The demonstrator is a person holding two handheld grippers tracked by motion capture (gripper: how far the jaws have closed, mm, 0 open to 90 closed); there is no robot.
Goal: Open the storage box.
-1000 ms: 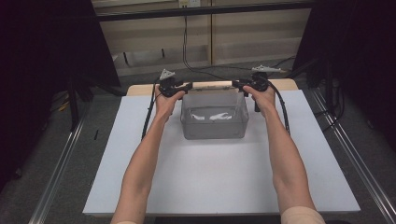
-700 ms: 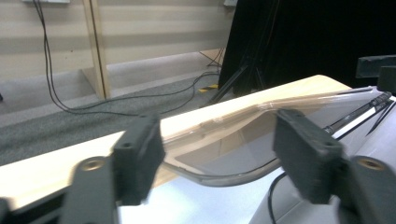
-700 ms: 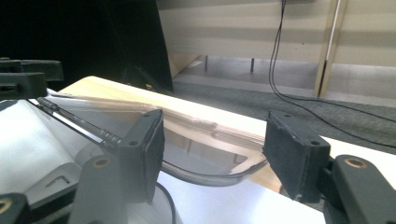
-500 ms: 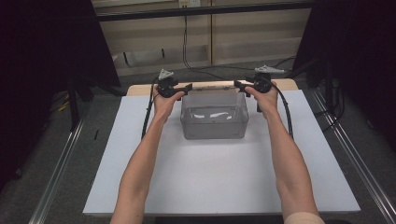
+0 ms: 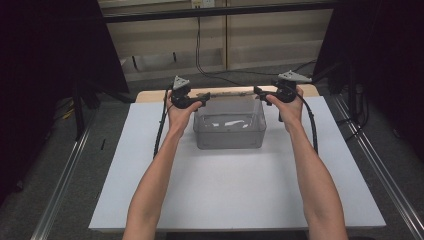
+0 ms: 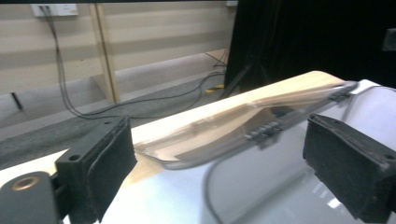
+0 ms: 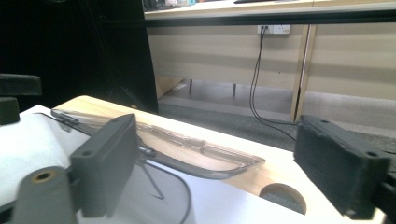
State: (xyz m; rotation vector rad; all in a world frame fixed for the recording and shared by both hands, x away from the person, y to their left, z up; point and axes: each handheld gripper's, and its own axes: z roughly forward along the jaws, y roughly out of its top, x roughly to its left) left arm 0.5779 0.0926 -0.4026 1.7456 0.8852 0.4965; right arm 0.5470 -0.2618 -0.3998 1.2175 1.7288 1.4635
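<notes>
A clear plastic bin [image 5: 230,131] stands on the white board [image 5: 225,195] toward its far edge. Its clear lid [image 5: 226,93] lies folded back behind it on the wooden strip, joined by small hinges [image 6: 264,132]. My left gripper [image 5: 196,104] hovers open at the bin's far left corner, and my right gripper [image 5: 260,93] hovers open at the far right corner. In the left gripper view the lid [image 6: 233,123] lies beyond my left gripper [image 6: 219,161], touching neither pad. In the right gripper view the lid [image 7: 191,144] rests flat past my open right gripper [image 7: 215,163].
A wooden table edge [image 5: 150,96] runs behind the board, with a round hole [image 7: 282,196] near its right end. Cables [image 5: 200,55] trail on the grey floor past it. Metal rails [image 5: 65,185] flank both sides, and dark curtains stand left and right.
Both grippers have lifted slightly and drawn apart from the lid's ends. Their grey top plates now show, tilted up. The lid stays flat behind the bin.
</notes>
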